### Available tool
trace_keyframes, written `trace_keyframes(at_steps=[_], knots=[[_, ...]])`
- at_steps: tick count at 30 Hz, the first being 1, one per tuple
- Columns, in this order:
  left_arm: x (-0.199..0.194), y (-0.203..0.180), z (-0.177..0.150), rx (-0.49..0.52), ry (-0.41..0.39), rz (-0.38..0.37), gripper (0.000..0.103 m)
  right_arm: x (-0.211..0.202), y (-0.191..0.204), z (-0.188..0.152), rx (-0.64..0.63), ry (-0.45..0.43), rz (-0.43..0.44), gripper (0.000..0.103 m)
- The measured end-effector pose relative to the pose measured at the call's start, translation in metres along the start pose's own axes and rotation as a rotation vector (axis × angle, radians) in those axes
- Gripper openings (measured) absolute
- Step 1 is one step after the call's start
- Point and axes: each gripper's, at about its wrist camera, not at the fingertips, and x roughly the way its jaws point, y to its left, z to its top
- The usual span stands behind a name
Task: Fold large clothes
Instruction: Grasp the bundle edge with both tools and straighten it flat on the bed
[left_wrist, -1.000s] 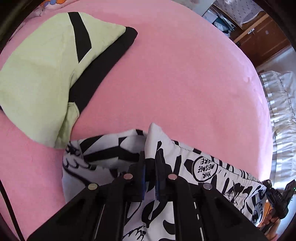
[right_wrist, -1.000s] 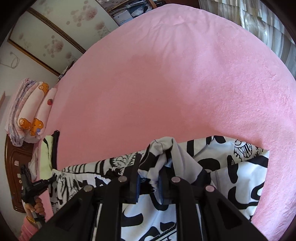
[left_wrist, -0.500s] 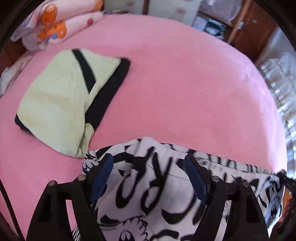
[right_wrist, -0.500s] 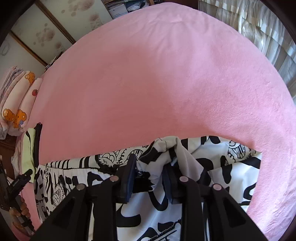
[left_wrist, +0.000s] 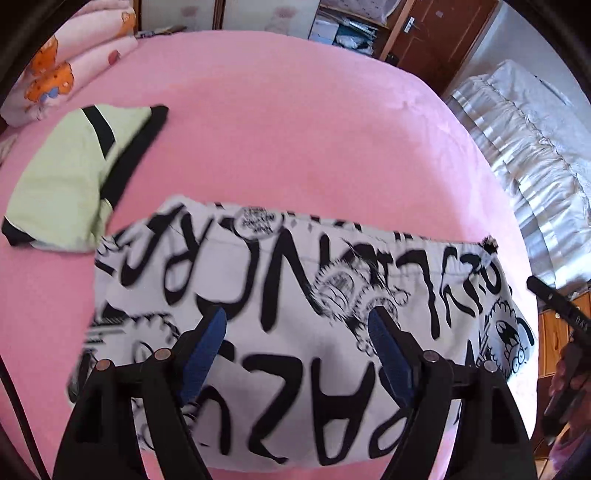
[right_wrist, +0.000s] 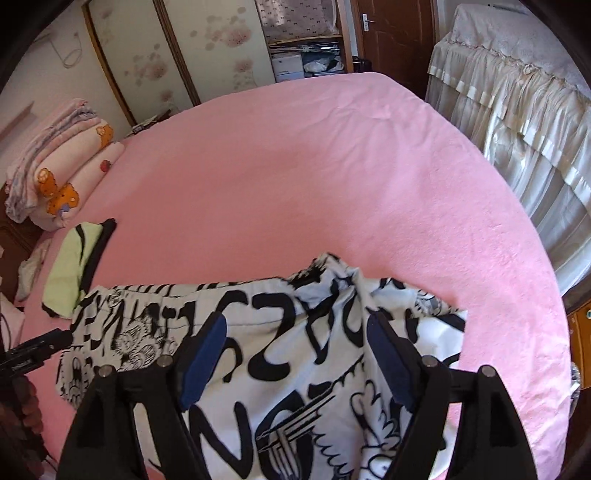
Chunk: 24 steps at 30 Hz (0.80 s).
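A white garment with bold black cartoon print (left_wrist: 258, 266) lies folded on the pink bed (left_wrist: 295, 129). My left gripper (left_wrist: 297, 321) hovers over its middle, open, with nothing between the blue pads (left_wrist: 201, 350). In the right wrist view the same garment (right_wrist: 147, 325) has a small raised peak of cloth (right_wrist: 332, 273) at its far edge. My right gripper (right_wrist: 297, 325) hangs just behind that peak. Its jaws are opening, and the pads (right_wrist: 203, 354) touch no cloth.
A folded lime-green and black garment (left_wrist: 66, 177) (right_wrist: 74, 266) lies left of the printed one. Rolled pink bedding (right_wrist: 62, 177) sits at the bed's far left. A frilled white cover (right_wrist: 517, 110) hangs along the right side. A wardrobe and door stand behind.
Both grippers were shut on pinched-up cloth a second ago. They have let go, opened wide and lifted back. The garment now lies flatter on the bed.
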Motion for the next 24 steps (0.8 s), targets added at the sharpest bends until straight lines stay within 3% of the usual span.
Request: trace_keyframes(at_steps=[2, 5, 8, 11, 16, 17, 19, 24], knots=[[0.007, -0.007, -0.007, 0.016, 0.029, 0.006, 0.078, 0.005, 0.012, -0.013, -0.015, 0.044, 0.025, 0.079], [0.012, -0.011, -0.013, 0.034, 0.048, -0.005, 0.078, 0.014, 0.011, -0.034, -0.053, 0.088, -0.068, 0.078], [0.018, -0.012, -0.018, 0.046, 0.069, -0.009, 0.078, 0.017, -0.015, -0.044, -0.011, 0.097, -0.128, 0.078], [0.023, -0.013, -0.023, 0.045, 0.094, -0.01, 0.078, 0.021, -0.036, -0.045, -0.018, 0.102, -0.221, 0.072], [0.032, -0.018, -0.031, 0.046, 0.143, -0.024, 0.078, 0.038, -0.058, -0.047, -0.006, 0.21, -0.259, 0.034], [0.034, -0.02, -0.033, 0.053, 0.151, -0.019, 0.078, 0.039, -0.061, -0.049, -0.008, 0.221, -0.242, 0.028], [0.038, -0.024, -0.038, 0.07, 0.167, -0.012, 0.078, 0.04, -0.065, -0.054, -0.001, 0.241, -0.208, 0.007], [0.046, -0.028, -0.047, 0.083, 0.19, 0.002, 0.078, 0.038, -0.088, -0.075, 0.111, 0.295, -0.204, 0.003]])
